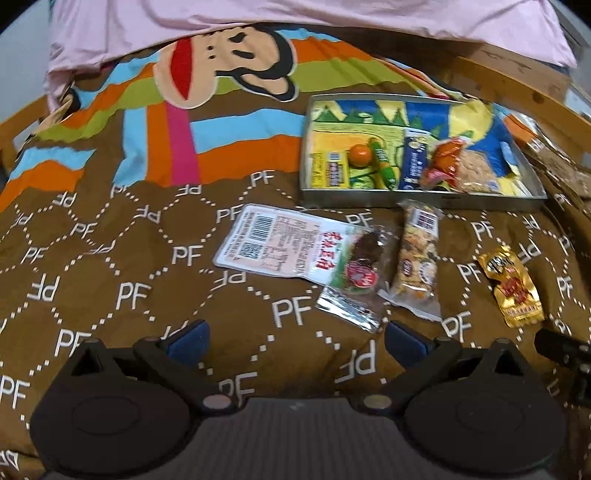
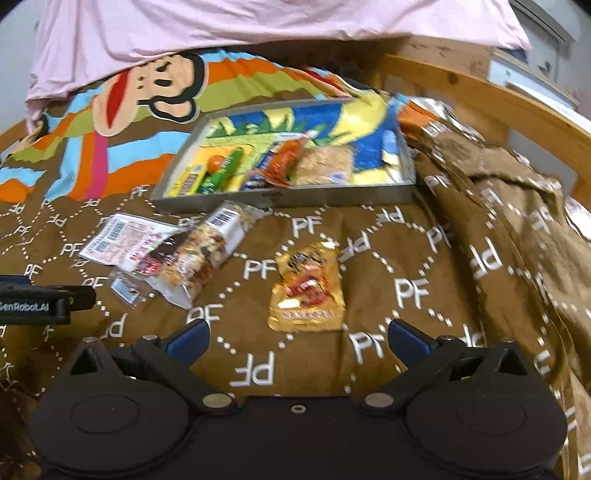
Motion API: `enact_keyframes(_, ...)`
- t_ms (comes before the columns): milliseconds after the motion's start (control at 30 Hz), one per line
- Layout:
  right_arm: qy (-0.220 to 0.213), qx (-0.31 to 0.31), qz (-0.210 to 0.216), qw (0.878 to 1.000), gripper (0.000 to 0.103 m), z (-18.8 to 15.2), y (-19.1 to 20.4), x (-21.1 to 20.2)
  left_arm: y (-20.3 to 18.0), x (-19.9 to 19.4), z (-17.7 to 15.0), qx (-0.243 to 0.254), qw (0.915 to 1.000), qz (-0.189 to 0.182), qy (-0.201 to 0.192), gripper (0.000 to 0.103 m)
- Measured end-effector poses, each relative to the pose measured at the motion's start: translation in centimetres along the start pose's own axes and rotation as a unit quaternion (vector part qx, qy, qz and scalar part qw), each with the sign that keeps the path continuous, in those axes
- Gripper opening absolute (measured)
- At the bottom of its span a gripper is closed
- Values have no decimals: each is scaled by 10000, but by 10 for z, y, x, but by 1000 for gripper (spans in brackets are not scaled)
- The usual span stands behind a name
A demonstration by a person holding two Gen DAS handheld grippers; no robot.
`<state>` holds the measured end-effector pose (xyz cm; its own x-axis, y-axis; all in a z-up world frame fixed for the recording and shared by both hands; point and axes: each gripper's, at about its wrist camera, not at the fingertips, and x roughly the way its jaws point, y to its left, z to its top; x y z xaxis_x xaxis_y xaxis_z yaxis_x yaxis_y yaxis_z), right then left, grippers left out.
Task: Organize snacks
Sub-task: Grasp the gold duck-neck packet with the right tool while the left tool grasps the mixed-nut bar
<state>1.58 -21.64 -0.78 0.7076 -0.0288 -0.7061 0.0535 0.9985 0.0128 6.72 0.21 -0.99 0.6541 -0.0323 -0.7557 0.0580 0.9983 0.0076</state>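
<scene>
1. Both claws hang released over the brown bedspread: the left gripper and the right gripper each have their blue-padded fingers spread wide with nothing between them.
2. Just ahead of the right gripper lies a gold packet, well short of the metal tray.
3. Nearer the tray, a white flat pack lies with a clear nut bar beside it, the bar's far end close to the tray's front wall.
4. Inside the tray sit more snacks: a yellow bar, an orange ball, a blue packet and a red wrapper.
5. Beyond the tray, a pink sheet covers the bed's far end.
</scene>
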Motion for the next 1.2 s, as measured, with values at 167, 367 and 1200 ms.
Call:
enact_keyframes(167,-122,-174,18,9998,102,4,7,10,2,3,5,-186,9998,54,-66,103)
enact_keyframes(367,-269,-198,-24,9994,102,9,7,16,-3,12,12,-321,9993,-34,-164,103)
enact_keyframes(1200,-253,-295,13,9992,95,21,-16,73,-62,61,36,1081,9837,-1127,-890,103)
